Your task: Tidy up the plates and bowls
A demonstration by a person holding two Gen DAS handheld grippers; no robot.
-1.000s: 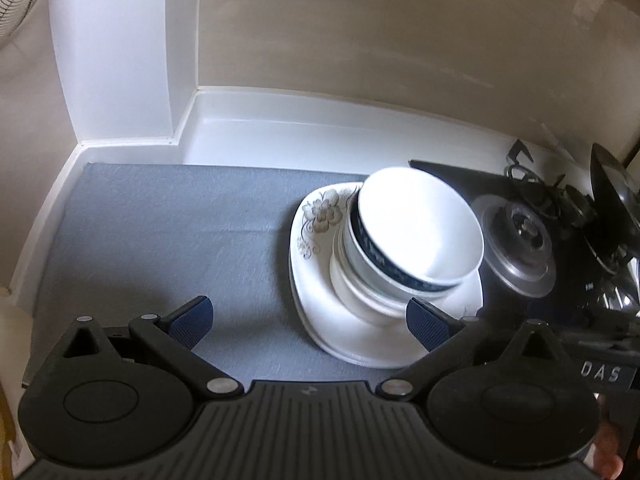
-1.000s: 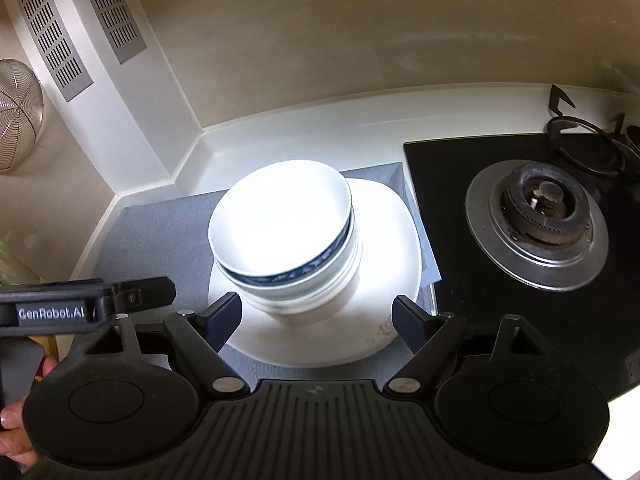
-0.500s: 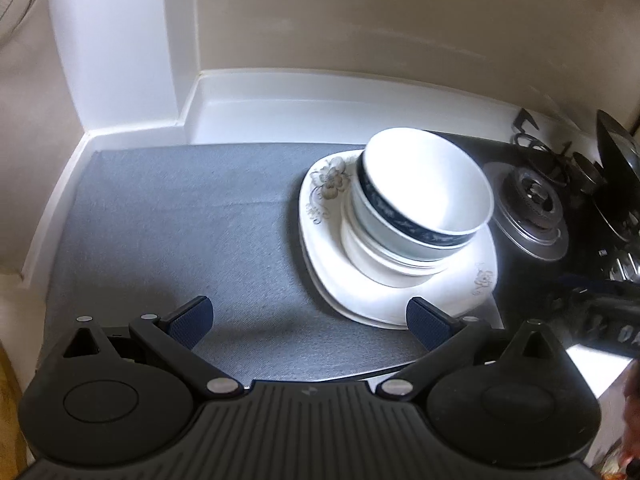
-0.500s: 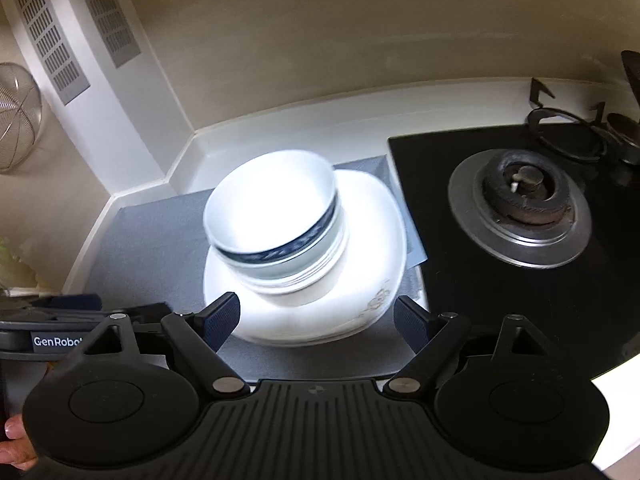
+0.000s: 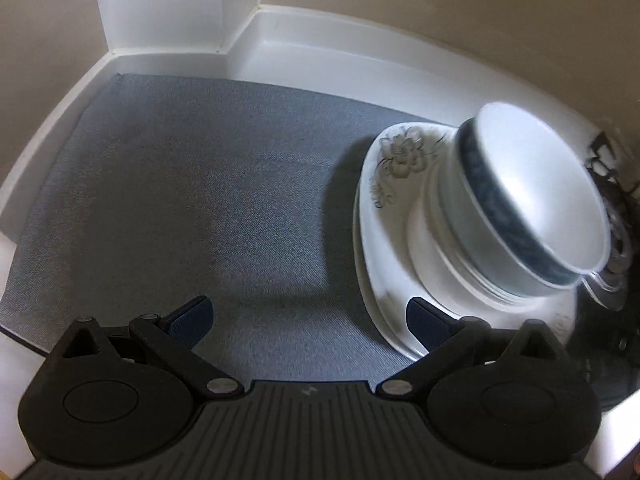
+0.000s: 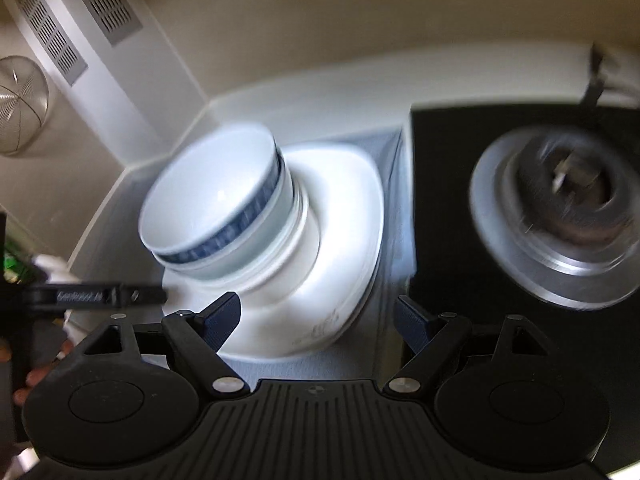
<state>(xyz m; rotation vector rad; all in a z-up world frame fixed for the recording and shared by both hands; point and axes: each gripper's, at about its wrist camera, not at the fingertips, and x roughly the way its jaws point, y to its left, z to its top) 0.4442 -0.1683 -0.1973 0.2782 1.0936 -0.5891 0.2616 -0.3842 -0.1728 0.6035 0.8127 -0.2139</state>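
Observation:
A white bowl with a dark blue band [image 5: 532,196] [image 6: 216,204] sits nested on other white bowls, stacked on white plates with a grey flower print [image 5: 396,184] [image 6: 344,200]. The stack rests on the grey mat [image 5: 192,200]. My left gripper [image 5: 308,316] is open and empty, low over the mat, with its right finger by the plates' front-left rim. My right gripper [image 6: 318,316] is open and empty, just in front of the plates' near edge. Both views are blurred.
A black gas hob with a steel burner [image 6: 560,216] lies right of the mat. White counter upstand and a white corner column [image 5: 176,4] stand behind. A vent panel [image 6: 72,20] and a wire mesh strainer [image 6: 20,108] hang at the left.
Both grippers have moved closer to the stack and lower. The left view has swung left, so the stack now sits at its right. Both stay open.

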